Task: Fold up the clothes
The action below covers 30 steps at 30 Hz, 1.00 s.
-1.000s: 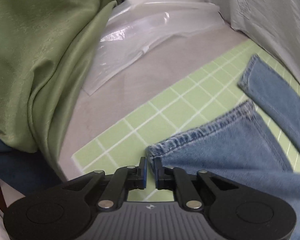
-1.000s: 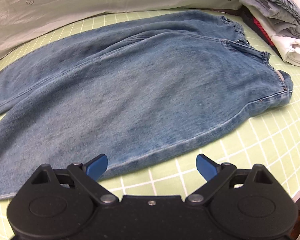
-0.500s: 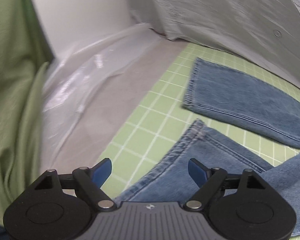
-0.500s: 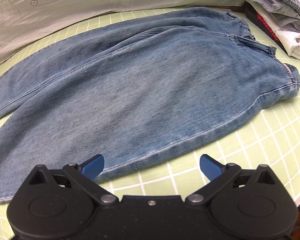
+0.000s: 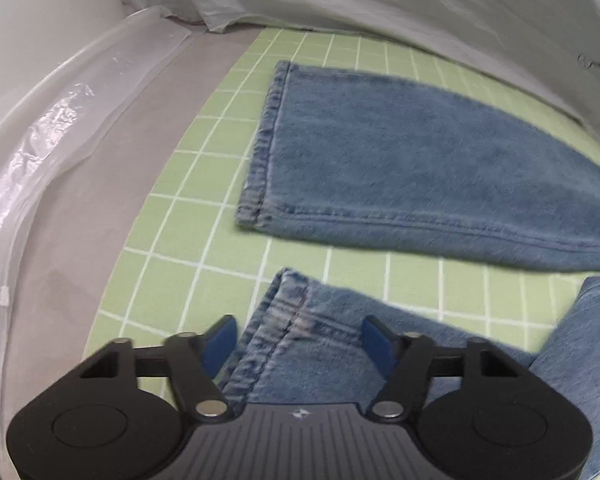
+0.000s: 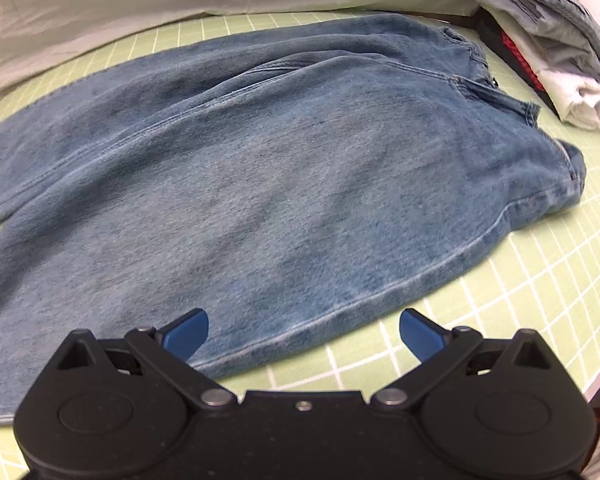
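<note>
A pair of blue jeans [image 6: 284, 184] lies flat on a green grid mat [image 6: 532, 280]. In the left wrist view the far leg [image 5: 420, 168] lies spread out, its hem to the left. The near leg's hem [image 5: 288, 320] lies between the open fingers of my left gripper [image 5: 300, 340]. My right gripper [image 6: 304, 330] is open and empty, hovering over the near side seam of the jeans.
A stack of folded clothes [image 6: 548, 40] sits at the mat's far right. A white cloth [image 6: 140, 4] lies along the back edge. Clear plastic sheeting [image 5: 52, 128] and a grey table surface [image 5: 132, 168] lie left of the mat.
My left gripper opened, let go of the near leg's hem and swung right, so both leg hems are in view. My right gripper stayed open and barely moved.
</note>
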Each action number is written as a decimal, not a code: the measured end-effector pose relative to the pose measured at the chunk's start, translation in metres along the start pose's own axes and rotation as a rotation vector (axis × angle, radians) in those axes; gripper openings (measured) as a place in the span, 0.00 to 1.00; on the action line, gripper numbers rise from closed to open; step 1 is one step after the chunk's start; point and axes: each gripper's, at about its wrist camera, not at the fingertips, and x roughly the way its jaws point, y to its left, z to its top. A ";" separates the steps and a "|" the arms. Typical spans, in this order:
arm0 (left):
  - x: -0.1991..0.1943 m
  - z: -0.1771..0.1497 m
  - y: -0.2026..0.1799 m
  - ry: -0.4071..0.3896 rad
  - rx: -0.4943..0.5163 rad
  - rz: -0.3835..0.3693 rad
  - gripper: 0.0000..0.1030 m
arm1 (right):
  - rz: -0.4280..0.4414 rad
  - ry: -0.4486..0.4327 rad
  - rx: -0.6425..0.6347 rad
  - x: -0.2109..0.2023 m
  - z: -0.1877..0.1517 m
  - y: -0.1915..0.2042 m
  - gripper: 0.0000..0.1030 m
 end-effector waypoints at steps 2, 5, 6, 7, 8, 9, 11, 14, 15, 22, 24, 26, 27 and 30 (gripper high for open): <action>-0.004 0.003 0.007 -0.014 -0.022 0.003 0.19 | -0.016 0.002 -0.016 0.002 0.005 0.001 1.00; -0.014 0.009 0.028 -0.060 -0.098 0.059 0.18 | -0.022 -0.001 -0.024 0.004 0.014 -0.001 1.00; -0.017 0.012 0.038 -0.077 -0.133 0.091 0.18 | -0.025 -0.004 -0.024 0.004 0.015 -0.002 1.00; -0.020 0.014 0.048 -0.095 -0.168 0.122 0.18 | -0.027 -0.007 -0.025 0.004 0.017 -0.003 1.00; -0.020 0.016 0.058 -0.096 -0.212 0.119 0.18 | -0.026 -0.009 -0.024 0.004 0.018 -0.006 1.00; -0.020 0.017 0.067 -0.092 -0.260 0.104 0.20 | -0.025 -0.013 -0.020 0.004 0.018 -0.008 1.00; -0.023 0.018 0.071 -0.096 -0.303 0.142 0.28 | -0.014 -0.019 -0.007 0.004 0.018 -0.015 1.00; -0.038 0.015 0.056 -0.118 -0.237 0.196 0.58 | 0.013 -0.034 0.034 0.005 0.018 -0.028 1.00; -0.045 0.012 0.053 -0.132 -0.233 0.184 0.65 | 0.020 -0.041 0.057 0.006 0.018 -0.034 1.00; -0.085 -0.031 0.009 -0.144 -0.247 0.125 0.73 | 0.085 -0.122 0.358 0.019 0.014 -0.114 1.00; -0.096 -0.046 -0.009 -0.133 -0.255 0.112 0.73 | 0.101 -0.148 0.447 0.024 0.013 -0.145 1.00; -0.107 -0.062 -0.027 -0.125 -0.261 0.105 0.76 | 0.118 -0.169 0.511 0.031 0.016 -0.178 1.00; -0.112 -0.071 -0.038 -0.122 -0.264 0.100 0.76 | 0.127 -0.179 0.545 0.035 0.017 -0.195 1.00; -0.127 -0.093 -0.071 -0.113 -0.278 0.095 0.77 | 0.174 -0.207 0.683 0.051 0.024 -0.250 1.00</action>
